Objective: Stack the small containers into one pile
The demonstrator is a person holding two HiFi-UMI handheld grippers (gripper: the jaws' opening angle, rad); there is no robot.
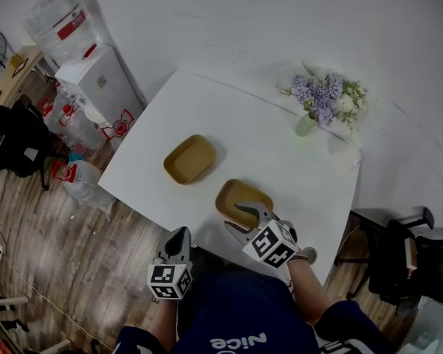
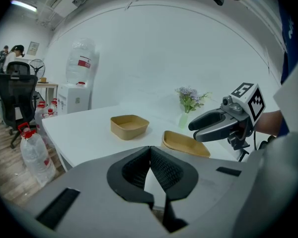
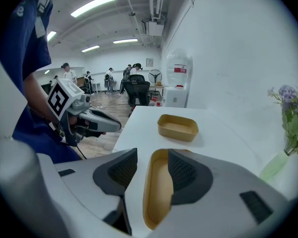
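The right claw reaches over the near edge of the white worktop, tilted downward, its marker cube toward the person and a sleeved forearm behind it. Its 2 jaws stand wide apart. In the right gripper view the right claw straddles the left rim of the nearer tan paper container: 1 jaw hangs over the tray's inside, the other over bare worktop, and neither pad presses the rim, so it holds nothing.

The left claw sits lower and off the worktop's front edge, pointing forward at a shallow downward slant. In its own view the left claw has both pads meeting at the tips, closed on nothing.

The nearer container rests on the worktop close to the front edge. The second tan container sits well apart from it, farther in and to the left, also empty and upright. The 2 are not stacked.

The nearer container's front end is covered by the right claw in the head view, and its right wall is behind a jaw in the right gripper view. The left hand is hidden behind its marker cube. A vase of purple flowers stands at the far right of the worktop.
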